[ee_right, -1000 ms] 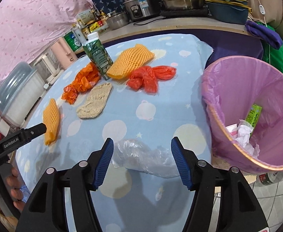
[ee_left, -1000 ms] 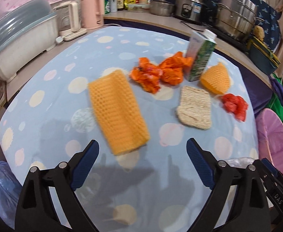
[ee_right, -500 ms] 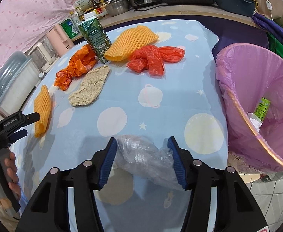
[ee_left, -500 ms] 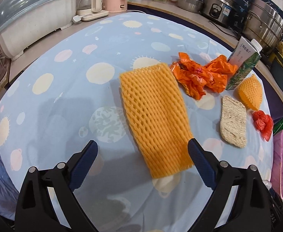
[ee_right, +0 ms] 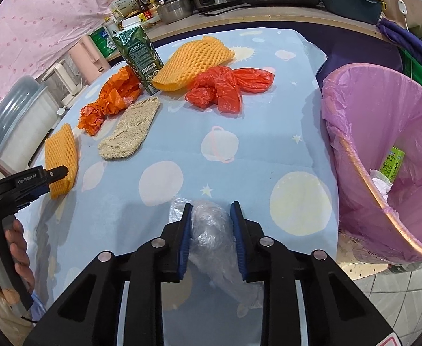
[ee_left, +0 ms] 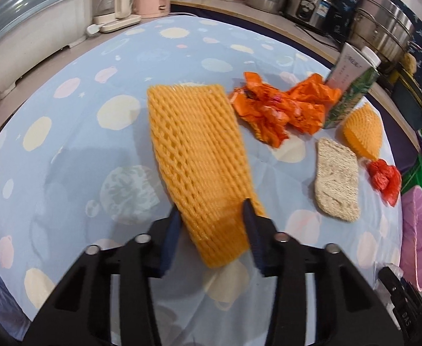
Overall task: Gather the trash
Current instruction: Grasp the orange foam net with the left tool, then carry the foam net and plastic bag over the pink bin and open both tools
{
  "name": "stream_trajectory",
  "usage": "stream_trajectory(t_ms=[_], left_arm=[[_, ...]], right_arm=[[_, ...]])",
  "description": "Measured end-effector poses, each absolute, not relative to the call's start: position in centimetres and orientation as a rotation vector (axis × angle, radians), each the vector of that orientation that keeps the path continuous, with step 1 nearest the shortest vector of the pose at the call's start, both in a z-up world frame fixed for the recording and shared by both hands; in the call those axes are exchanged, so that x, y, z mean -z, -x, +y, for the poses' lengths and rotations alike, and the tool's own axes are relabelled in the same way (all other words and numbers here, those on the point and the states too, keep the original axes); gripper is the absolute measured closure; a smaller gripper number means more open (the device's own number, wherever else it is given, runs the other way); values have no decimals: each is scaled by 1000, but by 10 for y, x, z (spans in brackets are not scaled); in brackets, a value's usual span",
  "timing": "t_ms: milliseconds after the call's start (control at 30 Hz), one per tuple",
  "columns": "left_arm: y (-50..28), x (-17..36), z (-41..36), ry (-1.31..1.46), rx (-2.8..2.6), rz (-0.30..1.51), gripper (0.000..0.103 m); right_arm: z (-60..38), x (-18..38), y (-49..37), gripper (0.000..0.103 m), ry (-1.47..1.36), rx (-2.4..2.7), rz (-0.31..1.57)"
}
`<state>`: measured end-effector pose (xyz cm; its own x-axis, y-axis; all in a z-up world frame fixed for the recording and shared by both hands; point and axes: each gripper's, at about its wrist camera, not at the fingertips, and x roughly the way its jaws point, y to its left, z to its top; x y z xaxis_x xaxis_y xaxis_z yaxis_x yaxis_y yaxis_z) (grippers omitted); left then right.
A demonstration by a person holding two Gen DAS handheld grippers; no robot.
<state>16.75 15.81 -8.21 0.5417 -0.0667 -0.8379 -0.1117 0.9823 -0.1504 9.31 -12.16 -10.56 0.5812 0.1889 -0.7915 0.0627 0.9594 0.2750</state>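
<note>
The left tongs (ee_left: pixel 212 216) are narrowed most of the way and pinch the near end of the long orange foam net (ee_left: pixel 196 155), one blue pad (ee_left: pixel 172 230) on each side edge. In the right wrist view the left tongs (ee_right: pixel 63 170) come in low from 9 o'clock, nearly level with the desk (ee_right: pixel 240 144), and the person's left hand (ee_right: pixel 9 256) wraps the handle at 8 o'clock. The net lies flat on the desk; its long axis runs from the tongs away toward 11 o'clock in the left wrist view.

The right tongs (ee_right: pixel 211 210) are drawn close and squeeze a crumpled clear plastic bag (ee_right: pixel 211 227) between the pads, at the desk's near edge. The bag's bulk trails back under the tongs toward 5 o'clock.

Beyond, in the right wrist view, at about 11 o'clock, stand a green carton (ee_right: pixel 138 54), upright, with a second foam net (ee_right: pixel 195 62) just beside it, a red plastic bag (ee_right: pixel 225 88), an orange wrapper (ee_right: pixel 110 101) and a beige loofah pad (ee_right: pixel 130 128). At 3 o'clock a bin with a pink liner (ee_right: pixel 364 121) sits beside the desk, with trash inside.
</note>
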Motion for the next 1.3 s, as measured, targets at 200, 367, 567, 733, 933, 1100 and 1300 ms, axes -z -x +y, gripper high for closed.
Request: stream_trajectory(t_ms=[200, 367, 567, 733, 933, 1100, 1300], left_arm=[[-157, 67, 146, 178, 8, 981, 91], [-140, 42, 131, 165, 44, 942, 91], [-115, 10, 103, 145, 131, 891, 91], [-100, -10, 69, 128, 228, 869, 91], [-86, -24, 16, 73, 345, 848, 91], [-79, -30, -30, 29, 437, 835, 91], [-70, -34, -77, -18, 523, 822, 91]], right_arm=[[-125, 95, -87, 82, -305, -98, 921], [-131, 76, -77, 82, -321, -110, 868], [-148, 51, -63, 82, -351, -96, 793], [-174, 33, -47, 82, -375, -51, 728], [-217, 21, -28, 82, -412, 38, 666], [-250, 15, -14, 82, -440, 110, 630], [-278, 9, -1, 82, -468, 168, 594]])
